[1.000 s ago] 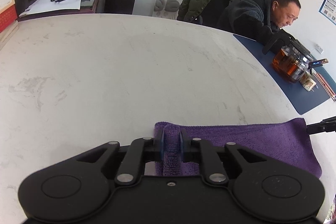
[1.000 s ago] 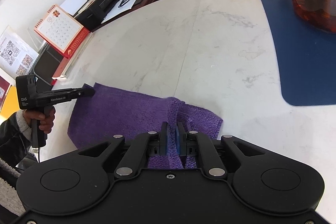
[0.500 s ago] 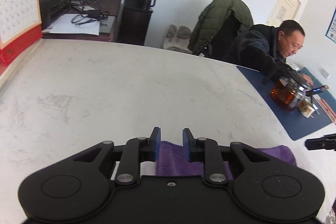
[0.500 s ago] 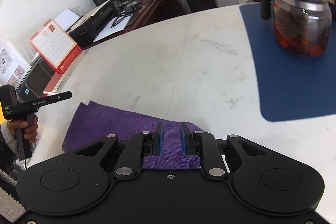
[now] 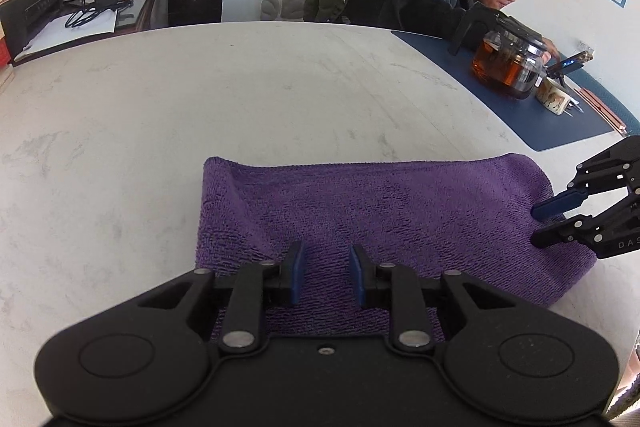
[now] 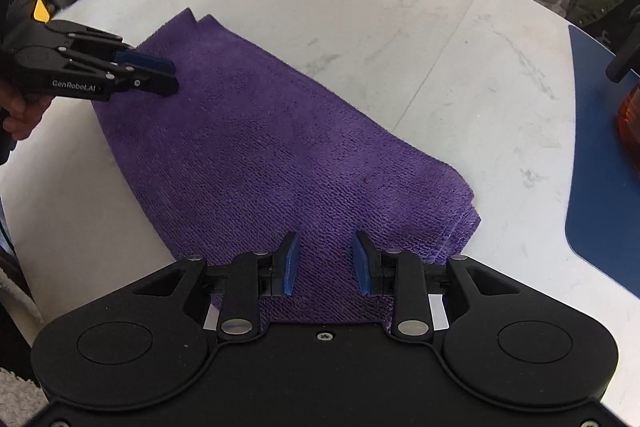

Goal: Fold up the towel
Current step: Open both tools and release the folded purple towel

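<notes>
Your left gripper (image 5: 325,277) and right gripper (image 6: 325,263) both hover with fingers apart, holding nothing, over the folded purple towel (image 5: 372,215) lying flat on the bench (image 5: 240,87). A teapot (image 5: 510,67) sits well apart on a blue mat (image 5: 560,131).

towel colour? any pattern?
Solid purple towel, no pattern, just terry texture. Shows best in the right wrist view.

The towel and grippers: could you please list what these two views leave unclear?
- Towel: near edge hidden under the left gripper in the left view, under the right gripper in the right view.
- Layer count: unclear; stacked edges show only at one corner, right view.
- Teapot: cut off by the frame, right view.
</notes>
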Tool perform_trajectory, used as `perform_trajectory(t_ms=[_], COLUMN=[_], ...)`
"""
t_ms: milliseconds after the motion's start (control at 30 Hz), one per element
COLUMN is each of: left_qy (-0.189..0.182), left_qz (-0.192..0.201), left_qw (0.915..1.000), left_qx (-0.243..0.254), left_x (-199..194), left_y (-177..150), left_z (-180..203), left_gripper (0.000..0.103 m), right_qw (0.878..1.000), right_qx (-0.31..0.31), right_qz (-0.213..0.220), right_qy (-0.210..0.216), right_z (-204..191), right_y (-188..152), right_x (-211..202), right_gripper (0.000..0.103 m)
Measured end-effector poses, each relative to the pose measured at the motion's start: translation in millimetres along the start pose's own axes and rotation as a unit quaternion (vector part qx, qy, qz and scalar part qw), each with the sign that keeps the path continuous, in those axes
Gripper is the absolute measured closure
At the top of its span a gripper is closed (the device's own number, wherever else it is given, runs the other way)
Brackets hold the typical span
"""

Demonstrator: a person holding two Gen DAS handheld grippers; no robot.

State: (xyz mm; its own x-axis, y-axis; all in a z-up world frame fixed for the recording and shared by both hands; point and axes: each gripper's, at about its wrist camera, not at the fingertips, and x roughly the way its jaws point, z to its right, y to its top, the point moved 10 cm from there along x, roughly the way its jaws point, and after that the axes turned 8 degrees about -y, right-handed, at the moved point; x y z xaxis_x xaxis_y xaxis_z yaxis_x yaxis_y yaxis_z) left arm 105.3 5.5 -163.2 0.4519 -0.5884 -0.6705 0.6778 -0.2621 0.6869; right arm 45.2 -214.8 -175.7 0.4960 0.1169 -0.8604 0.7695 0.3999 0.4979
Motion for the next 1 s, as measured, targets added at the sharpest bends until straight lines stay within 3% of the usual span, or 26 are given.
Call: perform_trajectory(t_ms=[300,600,933,1000], left_qy=[0.009,0.06,0.144,0.158], left_qz=[0.002,-0.002,0.006,0.007], left_qw=[0.9998,0.9957,0.9786,0.9745], left_qx=[-0.017,-0.071,-0.147,-0.16], left_x=[-18,-57,-85,-88], left_y=[-18,-57,-89,-93], left_z=[3,14,46,54], left_gripper=[0.081,0.081,0.078,0.078], right_qw=[0.999,0.996,0.98,0.976], right_qx=[-0.016,-0.076,-0.172,-0.183], right_qz=[-0.027,-0.022,0.003,0.011], right_qy=[0.014,0.042,0.104,0.12], right_z=[-18,-35,-44,-45], right_y=[-10,-7,4,5], right_x=[-8,-12,-11,-12], right_gripper=[0.072,0.071,0.07,0.064])
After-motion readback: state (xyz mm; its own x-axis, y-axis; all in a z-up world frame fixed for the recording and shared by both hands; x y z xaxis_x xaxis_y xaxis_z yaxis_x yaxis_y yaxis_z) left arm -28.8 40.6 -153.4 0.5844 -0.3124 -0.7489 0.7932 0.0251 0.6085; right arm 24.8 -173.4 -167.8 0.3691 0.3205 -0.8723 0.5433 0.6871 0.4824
